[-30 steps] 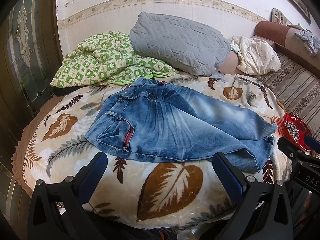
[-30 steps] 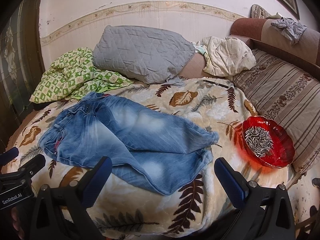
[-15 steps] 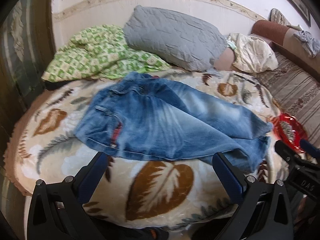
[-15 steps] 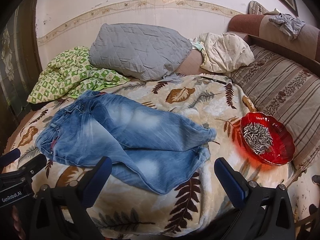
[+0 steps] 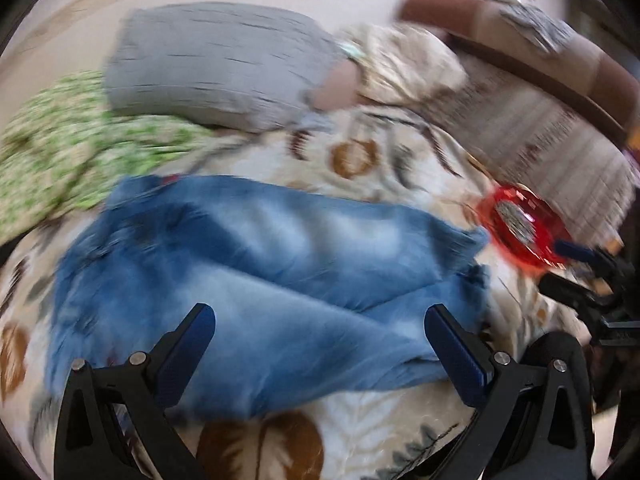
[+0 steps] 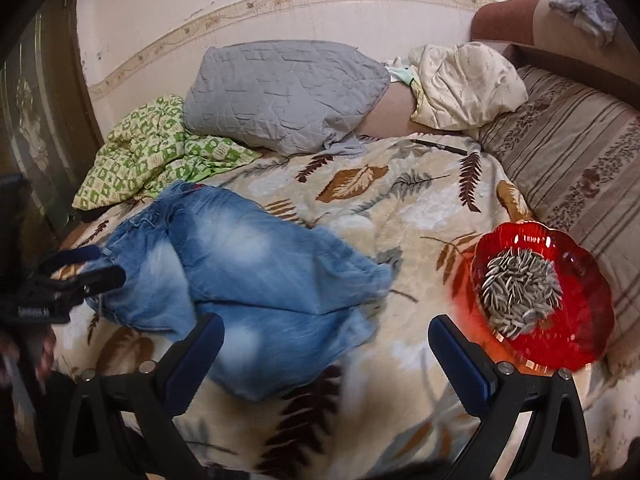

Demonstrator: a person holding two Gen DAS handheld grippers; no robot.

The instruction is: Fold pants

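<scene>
Pants (image 6: 248, 276) lie rumpled on the bed (image 6: 400, 208): soft, heavy denim, best pinched at waistband or hems. Left gripper (image 5: 320, 344) and right gripper (image 6: 326, 354) both gape, empty.

Pretty much the whole left wrist view is being smeared by motion blur; the jeans (image 5: 256, 280) and green blanket (image 5: 72, 160) are being left without detail.

— Any lettering you can read from where you sit?

— None. My left gripper (image 6: 60, 280) carries a small white label in the right wrist view (blurred to a smear), and I can't make it out.
</scene>
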